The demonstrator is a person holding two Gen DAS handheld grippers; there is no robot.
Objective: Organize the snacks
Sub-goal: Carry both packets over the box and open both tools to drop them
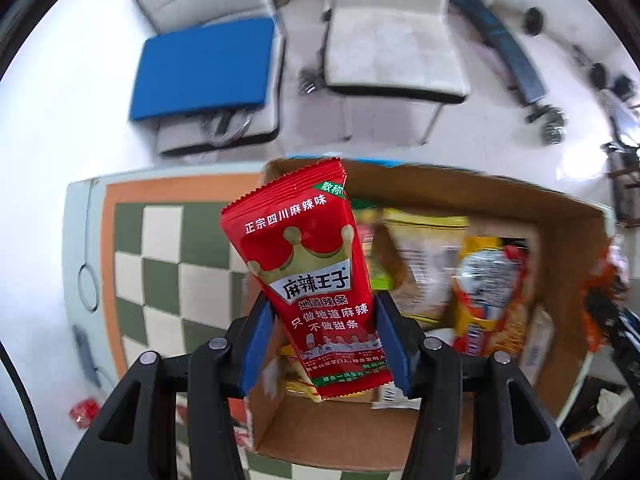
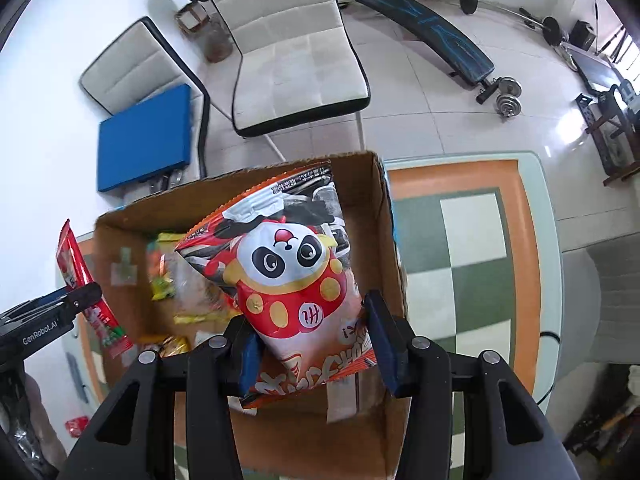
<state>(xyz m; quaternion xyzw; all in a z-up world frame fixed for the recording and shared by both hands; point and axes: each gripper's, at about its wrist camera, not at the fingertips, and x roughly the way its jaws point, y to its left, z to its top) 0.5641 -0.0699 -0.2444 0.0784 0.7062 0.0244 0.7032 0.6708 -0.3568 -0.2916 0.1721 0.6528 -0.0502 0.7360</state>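
My left claw [image 1: 326,344]: pointing down, clamping red spicy-strip packet [image 1: 308,276] over cardboard box [image 1: 460,192]. My right claw [image 2: 314,344]: likewise, clamping panda snack bag [image 2: 288,276].

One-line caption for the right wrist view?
Right gripper holds a panda snack bag above the open cardboard box.

We are looking down into an open cardboard box [image 2: 384,208] whose upright walls are fencing the way in from every side, leaving only the top open. Loose snack packs [image 1: 488,292] are crowding the far part of its floor, while a bare patch of the bottom [image 1: 340,424] is lying free nearest us. Beside the box the checkered worktop [image 2: 472,248] is lying open. Two chairs [image 2: 296,52] are standing beyond the worktop's edge.
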